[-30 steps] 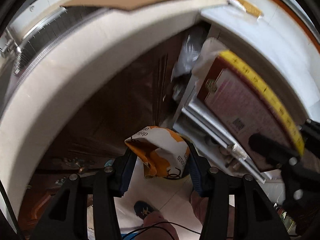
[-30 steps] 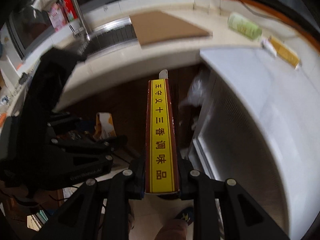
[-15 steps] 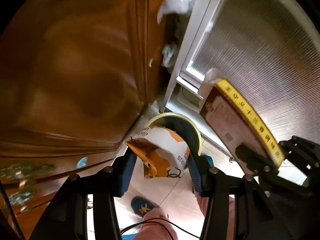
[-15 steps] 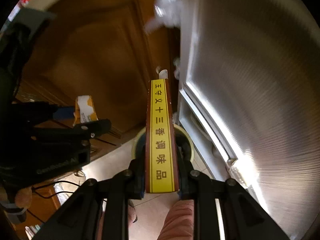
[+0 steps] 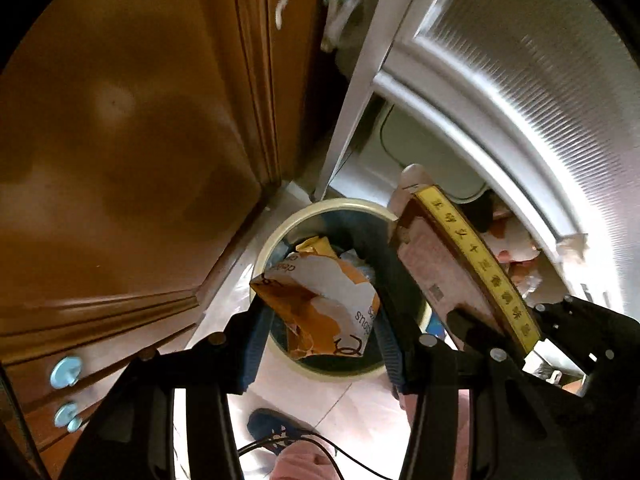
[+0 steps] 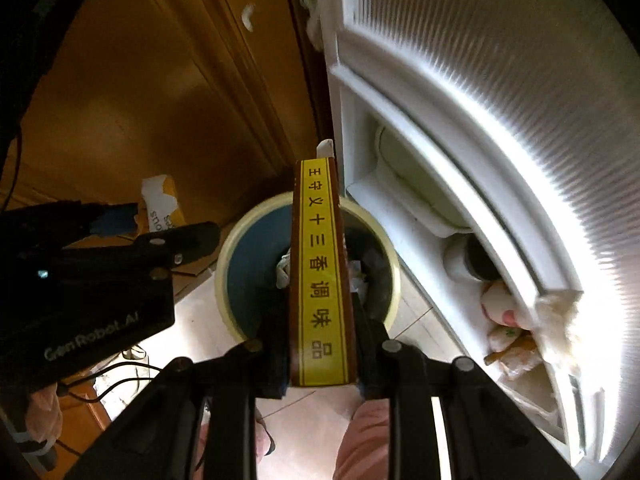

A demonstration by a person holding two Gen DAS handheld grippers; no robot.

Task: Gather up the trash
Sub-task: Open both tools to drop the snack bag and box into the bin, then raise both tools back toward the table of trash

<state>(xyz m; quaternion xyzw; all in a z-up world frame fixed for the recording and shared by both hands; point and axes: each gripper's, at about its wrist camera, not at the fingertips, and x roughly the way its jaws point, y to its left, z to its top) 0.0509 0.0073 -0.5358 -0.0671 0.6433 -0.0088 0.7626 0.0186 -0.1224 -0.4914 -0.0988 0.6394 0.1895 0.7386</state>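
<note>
trash in both grippers hangs over the round bin (image 5: 276, 236), which stands on the pale tiled floor (image 5: 352, 412) in the corner between a brown wooden cabinet door (image 5: 132, 120) at 10 o'clock and a ribbed white door (image 5: 520, 80) at 2 o'clock. the left gripper (image 5: 318, 322) is clamped on a torn orange and white snack wrapper (image 5: 320, 304); its blue pads press the wrapper from both sides, and the wrapper sits right above the bin's mouth, at the centre of the left wrist view. inside the bin lie more scraps, among them a yellow piece (image 5: 314, 246) at its 12 o'clock side

the right gripper (image 6: 320, 344) grips a long brown box with a yellow strip of printed characters (image 6: 320, 276), held edge-on between the fingers, which are just easing apart though the box is still pinched. the box points toward 12 o'clock, and its far end reaches past the bin's cream rim (image 6: 394, 268). in the left wrist view the same box appears at 3 o'clock, beside the wrapper and slanted over the bin's right edge

at 6 o'clock a blue shoe (image 5: 272, 430) and a pink trouser leg (image 6: 364, 436) of the person show on the floor, with a thin black cable (image 5: 296, 440) across them
</note>
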